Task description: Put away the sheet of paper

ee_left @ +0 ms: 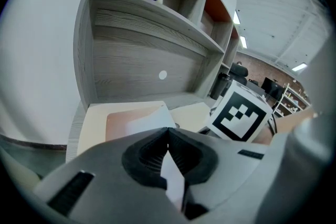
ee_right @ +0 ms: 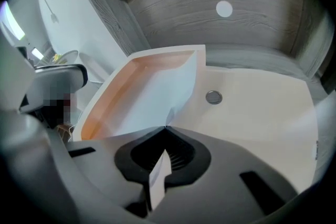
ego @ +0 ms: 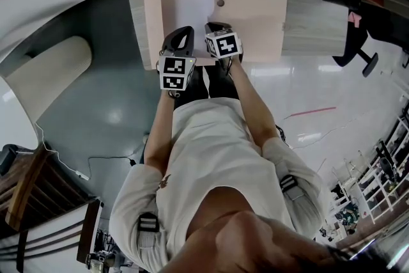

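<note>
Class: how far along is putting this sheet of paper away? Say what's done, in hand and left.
Done: the paper already reaches into the tray. In hand: the left gripper and right gripper both have jaws shut on its near edge. Left: probably lowering it flat and letting go.

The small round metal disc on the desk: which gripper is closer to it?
Right. The right gripper sits just on the person's side of the disc; the left gripper is farther to its left. Both clamp the paper.
</note>
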`<state>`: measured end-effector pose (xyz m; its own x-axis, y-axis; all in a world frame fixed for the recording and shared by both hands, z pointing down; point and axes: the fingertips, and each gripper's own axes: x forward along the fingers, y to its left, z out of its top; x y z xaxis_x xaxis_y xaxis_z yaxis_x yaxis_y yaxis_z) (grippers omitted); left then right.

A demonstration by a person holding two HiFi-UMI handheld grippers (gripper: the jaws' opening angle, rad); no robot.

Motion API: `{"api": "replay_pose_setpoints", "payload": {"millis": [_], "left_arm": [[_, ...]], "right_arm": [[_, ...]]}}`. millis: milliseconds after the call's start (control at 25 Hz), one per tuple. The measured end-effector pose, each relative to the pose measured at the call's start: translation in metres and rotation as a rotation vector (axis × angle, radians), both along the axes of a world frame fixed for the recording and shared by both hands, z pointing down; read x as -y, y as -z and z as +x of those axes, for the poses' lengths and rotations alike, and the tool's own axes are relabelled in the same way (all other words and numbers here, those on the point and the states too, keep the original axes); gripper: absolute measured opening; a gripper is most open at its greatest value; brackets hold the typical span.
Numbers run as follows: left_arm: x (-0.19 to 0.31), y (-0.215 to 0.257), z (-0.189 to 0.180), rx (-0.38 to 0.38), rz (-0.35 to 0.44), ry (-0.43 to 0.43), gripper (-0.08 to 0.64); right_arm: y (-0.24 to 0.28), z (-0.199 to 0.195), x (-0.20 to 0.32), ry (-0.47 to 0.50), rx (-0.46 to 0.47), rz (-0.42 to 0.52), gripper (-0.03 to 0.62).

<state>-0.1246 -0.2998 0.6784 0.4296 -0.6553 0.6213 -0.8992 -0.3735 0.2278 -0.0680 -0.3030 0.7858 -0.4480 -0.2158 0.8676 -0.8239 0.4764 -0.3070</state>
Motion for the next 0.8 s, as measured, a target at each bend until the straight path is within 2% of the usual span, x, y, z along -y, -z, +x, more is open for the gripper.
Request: {"api": "replay_pose_setpoints", "payload": {"millis": [200,520,800], "left_arm": [[0.0005,0.0010,-0.0016,0.000,0.006,0.000,0.015],[-0.0007,0.0019,-0.0034,0.002,0.011,-0.005,0.015],[-0.0038,-0.0023,-0.0022,0.001,0.001,-0.022,0.015]], "right_arm": [[0.0011,-0.0074,0.0015,0.008,0.010,0.011,0.020],[-0.0006,-0.0057,0.0000,0.048,-0.030,0.062,0.020],[0.0032,-0.0019,-0.0012,0.043,-0.041,0.089,0.021]]}}
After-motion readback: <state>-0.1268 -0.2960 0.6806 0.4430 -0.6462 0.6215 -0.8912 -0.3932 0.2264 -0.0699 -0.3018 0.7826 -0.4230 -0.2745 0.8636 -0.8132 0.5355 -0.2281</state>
